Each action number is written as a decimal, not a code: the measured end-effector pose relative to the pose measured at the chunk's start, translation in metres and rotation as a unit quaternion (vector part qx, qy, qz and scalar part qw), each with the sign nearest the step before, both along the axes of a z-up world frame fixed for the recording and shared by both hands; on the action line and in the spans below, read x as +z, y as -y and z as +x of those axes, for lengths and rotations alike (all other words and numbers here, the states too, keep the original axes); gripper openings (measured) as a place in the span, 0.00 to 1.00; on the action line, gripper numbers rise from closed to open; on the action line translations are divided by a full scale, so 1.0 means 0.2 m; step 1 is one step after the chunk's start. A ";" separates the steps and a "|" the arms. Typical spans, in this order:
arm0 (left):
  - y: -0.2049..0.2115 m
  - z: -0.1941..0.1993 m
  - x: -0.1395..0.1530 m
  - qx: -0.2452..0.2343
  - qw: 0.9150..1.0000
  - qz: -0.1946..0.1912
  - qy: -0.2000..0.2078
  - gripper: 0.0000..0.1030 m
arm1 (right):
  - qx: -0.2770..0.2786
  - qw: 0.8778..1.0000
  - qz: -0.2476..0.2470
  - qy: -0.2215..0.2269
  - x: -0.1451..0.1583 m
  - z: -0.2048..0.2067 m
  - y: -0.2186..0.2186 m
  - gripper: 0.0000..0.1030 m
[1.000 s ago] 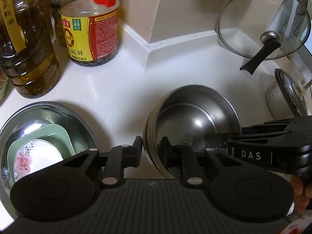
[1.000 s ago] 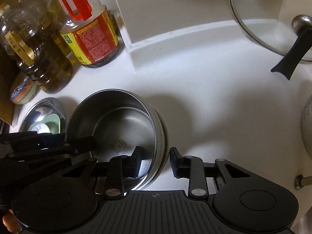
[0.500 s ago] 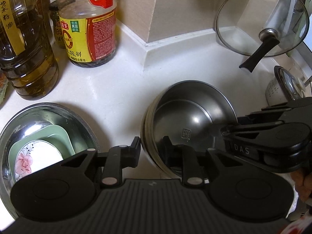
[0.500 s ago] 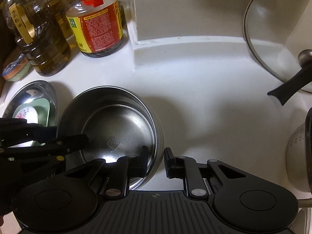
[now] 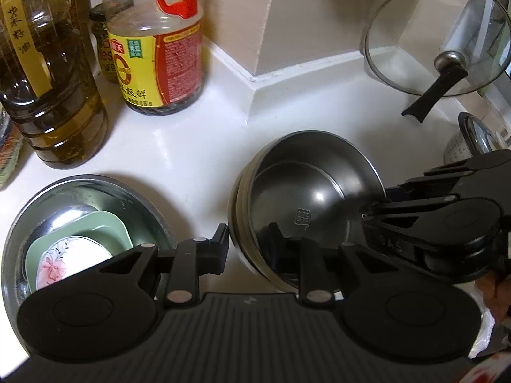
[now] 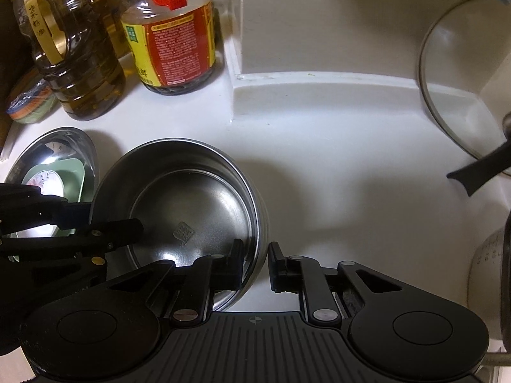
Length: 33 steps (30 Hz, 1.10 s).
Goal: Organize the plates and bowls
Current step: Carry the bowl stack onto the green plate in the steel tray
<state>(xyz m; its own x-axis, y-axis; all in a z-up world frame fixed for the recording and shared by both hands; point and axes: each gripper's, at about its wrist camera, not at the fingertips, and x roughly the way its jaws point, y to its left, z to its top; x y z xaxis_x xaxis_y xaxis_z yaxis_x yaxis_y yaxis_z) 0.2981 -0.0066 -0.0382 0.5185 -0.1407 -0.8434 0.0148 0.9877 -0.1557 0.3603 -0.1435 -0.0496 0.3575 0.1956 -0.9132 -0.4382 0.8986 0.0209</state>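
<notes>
A stack of nested steel bowls (image 5: 306, 198) sits on the white counter; it also shows in the right wrist view (image 6: 191, 198). My left gripper (image 5: 247, 247) straddles its left rim, one finger outside and one inside. My right gripper (image 6: 255, 263) straddles the opposite rim the same way. Both sets of jaws are narrowed around the rim; whether they grip it is unclear. A wide steel basin (image 5: 41, 204) to the left holds a green square dish (image 5: 108, 226) and a white flowered plate (image 5: 67, 261).
An oil bottle (image 5: 48, 89) and a soy sauce jug (image 5: 159, 60) stand at the back left. A glass lid (image 5: 437, 38) leans in the back right corner. A pot with a lid (image 5: 469, 140) stands at the right. The wall corner (image 5: 255, 86) juts onto the counter.
My right gripper's jaws have narrowed around the bowl rim, and that gripper has turned and shifted. The left gripper and the bowl stack have barely moved.
</notes>
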 end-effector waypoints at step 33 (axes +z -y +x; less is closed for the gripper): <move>-0.29 -0.05 0.17 0.070 0.997 -0.006 0.032 0.23 | 0.046 0.998 0.023 0.027 0.21 0.09 -0.29 0.12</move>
<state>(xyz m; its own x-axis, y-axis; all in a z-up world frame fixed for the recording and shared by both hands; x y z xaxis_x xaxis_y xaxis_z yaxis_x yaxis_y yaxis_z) 0.2887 0.0508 -0.0043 0.5869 -0.0735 -0.8063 -0.1122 0.9789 -0.1709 0.3780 -0.0854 -0.0076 0.3841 0.2711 -0.8826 -0.5211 0.8528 0.0352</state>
